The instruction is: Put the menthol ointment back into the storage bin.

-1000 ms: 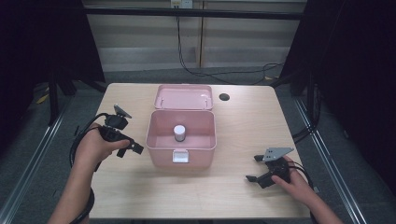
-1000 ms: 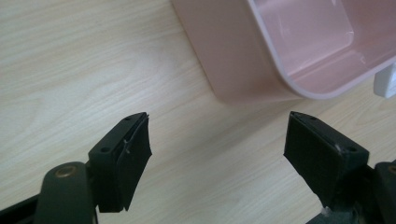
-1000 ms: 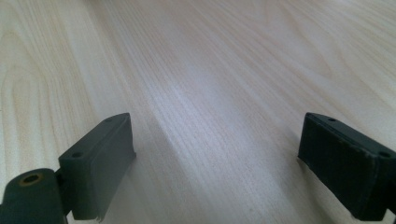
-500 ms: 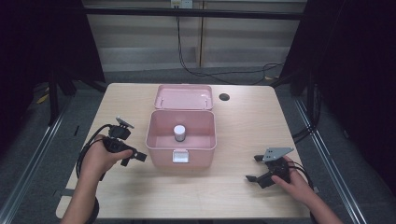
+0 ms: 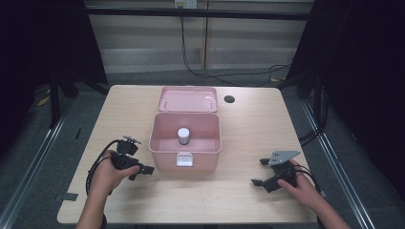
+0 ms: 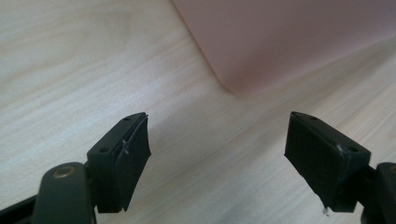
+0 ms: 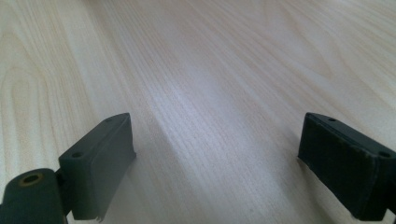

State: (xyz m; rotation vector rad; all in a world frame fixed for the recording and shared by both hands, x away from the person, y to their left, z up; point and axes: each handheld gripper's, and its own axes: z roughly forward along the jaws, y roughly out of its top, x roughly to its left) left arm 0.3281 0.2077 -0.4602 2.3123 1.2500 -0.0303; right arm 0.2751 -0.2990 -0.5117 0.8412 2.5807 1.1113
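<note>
An open pink box (image 5: 185, 157) stands mid-table with its lid (image 5: 187, 99) folded back flat behind it. Inside stands a small white jar with a grey cap (image 5: 183, 136). My left gripper (image 5: 138, 155) rests low on the table just left of the box's front left corner, jaws open and holding nothing. In the left gripper view the left gripper (image 6: 217, 140) points at the box's rounded pink corner (image 6: 280, 42). My right gripper (image 5: 261, 172) lies near the front right of the table, open and pointing left. In the right gripper view the right gripper (image 7: 217, 144) has bare wood between its jaws.
A round cable hole (image 5: 229, 99) sits in the wooden table (image 5: 248, 133) to the right of the lid. Black cables (image 5: 95, 167) trail from the left gripper. Dark frame posts (image 5: 317, 95) stand beside the table.
The left hand and its gripper have moved toward the near edge and closer to the box's front left corner, dropping to the tabletop. The right gripper has stayed put.
</note>
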